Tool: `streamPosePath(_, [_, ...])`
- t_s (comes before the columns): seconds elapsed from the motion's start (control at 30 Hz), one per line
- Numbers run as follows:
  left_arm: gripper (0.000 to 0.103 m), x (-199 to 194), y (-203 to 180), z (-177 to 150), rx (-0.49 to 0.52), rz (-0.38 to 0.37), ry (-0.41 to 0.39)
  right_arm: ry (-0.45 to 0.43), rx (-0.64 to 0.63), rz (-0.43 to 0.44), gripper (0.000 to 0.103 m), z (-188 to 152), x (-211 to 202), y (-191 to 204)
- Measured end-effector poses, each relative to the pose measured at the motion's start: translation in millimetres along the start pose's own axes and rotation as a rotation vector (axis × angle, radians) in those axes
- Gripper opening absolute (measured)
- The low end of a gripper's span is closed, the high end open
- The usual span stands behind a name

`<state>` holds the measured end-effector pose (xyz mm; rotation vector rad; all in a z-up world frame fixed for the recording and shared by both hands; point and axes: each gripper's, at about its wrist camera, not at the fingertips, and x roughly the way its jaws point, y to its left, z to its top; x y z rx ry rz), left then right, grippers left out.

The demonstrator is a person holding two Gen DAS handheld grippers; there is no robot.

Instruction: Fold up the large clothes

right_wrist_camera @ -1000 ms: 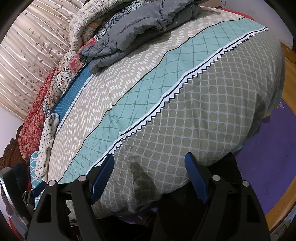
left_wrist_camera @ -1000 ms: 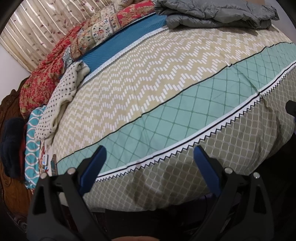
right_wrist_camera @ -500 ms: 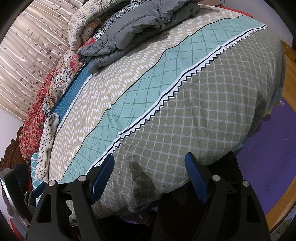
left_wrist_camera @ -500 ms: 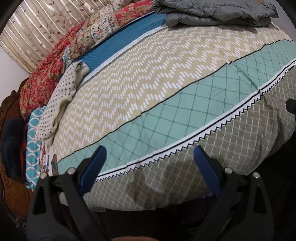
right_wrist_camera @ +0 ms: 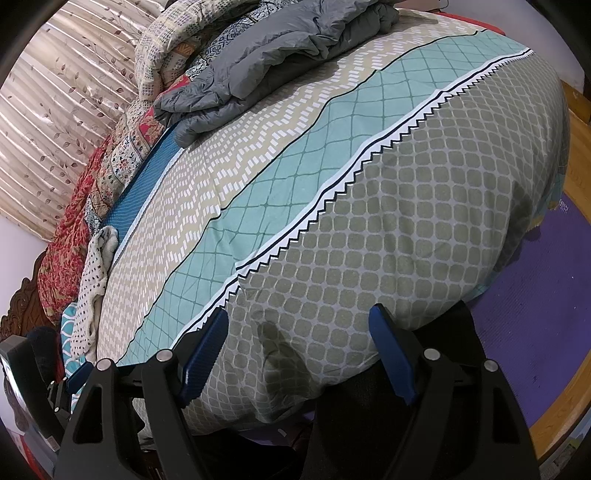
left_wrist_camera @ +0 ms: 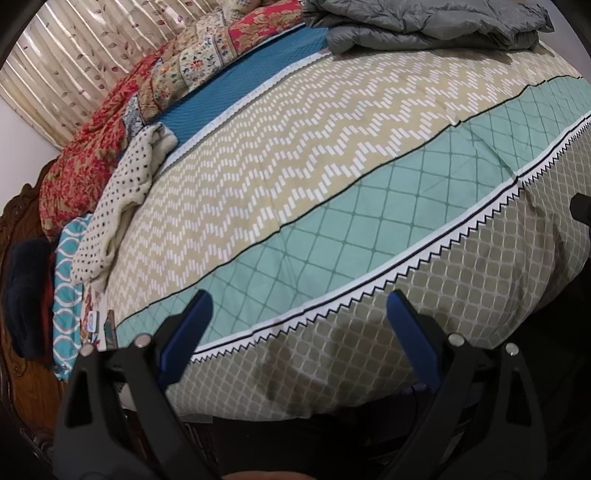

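Observation:
A crumpled grey padded jacket [left_wrist_camera: 424, 22] lies at the far side of the bed; it also shows in the right wrist view [right_wrist_camera: 280, 62]. A white black-dotted garment [left_wrist_camera: 125, 199] lies bunched at the bed's left edge, also seen in the right wrist view [right_wrist_camera: 92, 284]. My left gripper [left_wrist_camera: 299, 317] is open and empty above the near bed edge. My right gripper [right_wrist_camera: 299, 332] is open and empty above the near bed edge, further right. The left gripper's tip [right_wrist_camera: 74, 376] shows low at the left of the right wrist view.
The bed wears a patterned cover [left_wrist_camera: 332, 177] of beige zigzag, teal and grey bands. Red floral bedding [left_wrist_camera: 92, 136] and curtains [left_wrist_camera: 66, 66] lie behind. A carved wooden headboard [left_wrist_camera: 14, 221] is at left. A purple mat [right_wrist_camera: 535, 314] covers the floor at right.
Both grippers have drifted slightly toward the bed and a little right; the grey jacket sits higher in both views. Both stay open and empty.

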<state>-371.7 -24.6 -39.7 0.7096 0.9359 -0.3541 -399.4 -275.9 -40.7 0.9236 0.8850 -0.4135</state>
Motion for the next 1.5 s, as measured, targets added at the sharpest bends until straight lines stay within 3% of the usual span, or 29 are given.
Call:
streamPosePath(0.97, [0.091, 2.9, -4.7, 2.9, 0.020, -0.002, 0.005, 0.004, 0.006, 0.000, 0.049, 0.7, 2.4, 0.2])
streamPosePath(1.23, [0.091, 5.5, 1.7, 2.0, -0.003, -0.068, 0.006, 0.003, 0.000, -0.001, 0.049, 2.0, 3.2, -0.1])
streamPosePath(1.5, [0.091, 12.3, 12.8, 5.1, -0.064, -0.100, 0.032, -0.029, -0.111, -0.011, 0.049, 4.1, -1.2, 24.5])
